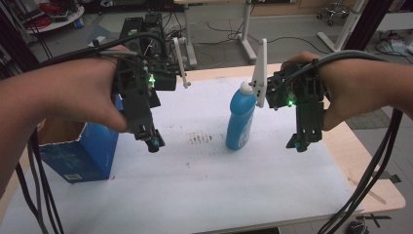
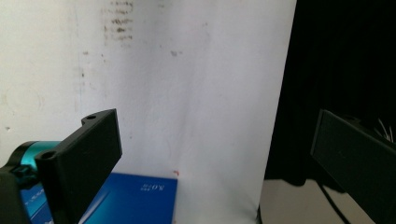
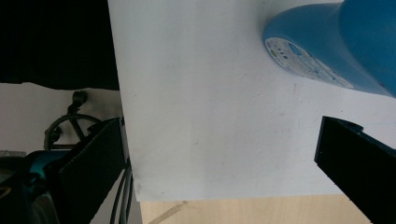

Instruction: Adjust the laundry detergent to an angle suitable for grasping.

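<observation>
The blue bottle (image 1: 241, 119) stands upright mid-surface, just left of the right gripper (image 1: 299, 145), nearer than the left gripper (image 1: 155, 143) by the box (image 1: 80, 156); both fingers gape apart, empty.

High view: set above the near edge, facing forward and down over the white sheet-covered table (image 1: 204, 180). Gripper views: close above that sheet (image 2: 187, 93) (image 3: 210, 116), sharing with the high view the blue plastic bottle (image 1: 241, 122) (image 3: 336, 46) standing on it and the blue cardboard box (image 1: 80, 151) (image 2: 135, 198) at its left.
</observation>
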A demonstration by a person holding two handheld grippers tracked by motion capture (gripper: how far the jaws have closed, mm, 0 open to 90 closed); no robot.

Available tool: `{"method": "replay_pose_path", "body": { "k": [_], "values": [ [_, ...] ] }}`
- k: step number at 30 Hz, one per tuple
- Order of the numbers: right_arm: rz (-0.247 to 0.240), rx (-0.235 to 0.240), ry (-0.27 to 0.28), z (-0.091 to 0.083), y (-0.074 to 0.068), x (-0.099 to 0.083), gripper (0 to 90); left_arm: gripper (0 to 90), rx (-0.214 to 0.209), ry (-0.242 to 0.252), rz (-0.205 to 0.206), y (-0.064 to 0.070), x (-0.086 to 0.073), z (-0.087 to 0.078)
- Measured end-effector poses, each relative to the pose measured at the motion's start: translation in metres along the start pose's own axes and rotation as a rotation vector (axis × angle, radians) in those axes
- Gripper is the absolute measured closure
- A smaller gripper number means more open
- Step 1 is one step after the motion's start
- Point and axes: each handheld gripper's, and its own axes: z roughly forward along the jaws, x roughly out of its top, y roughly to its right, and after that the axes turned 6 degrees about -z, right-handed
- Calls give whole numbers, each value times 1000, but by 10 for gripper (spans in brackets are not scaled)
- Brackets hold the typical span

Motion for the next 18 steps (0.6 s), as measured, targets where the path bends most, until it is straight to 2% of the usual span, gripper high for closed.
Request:
{"method": "replay_pose_path", "body": {
  "k": [3,4,8,10,11,16,18],
  "values": [
    [-6,-9,10,-1,-4,-6,13,17,14,76,-55,2,6,2],
    [-6,-7,11,-1,-7,-9,13,17,12,108,-92,2,9,4],
    [-5,-9,10,0,-11,-15,13,17,13,131,-124,2,14,9],
    [-4,-7,13,0,-14,-19,13,17,2,157,-162,1,20,15],
    [-6,-7,19,0,-14,-21,13,17,2,157,-162,1,20,15],
    [18,-7,29,1,-18,-31,13,17,-16,235,-233,-3,31,22],
    [18,-8,33,1,-20,-34,13,16,-21,251,-252,-4,35,25]
  ]
}}
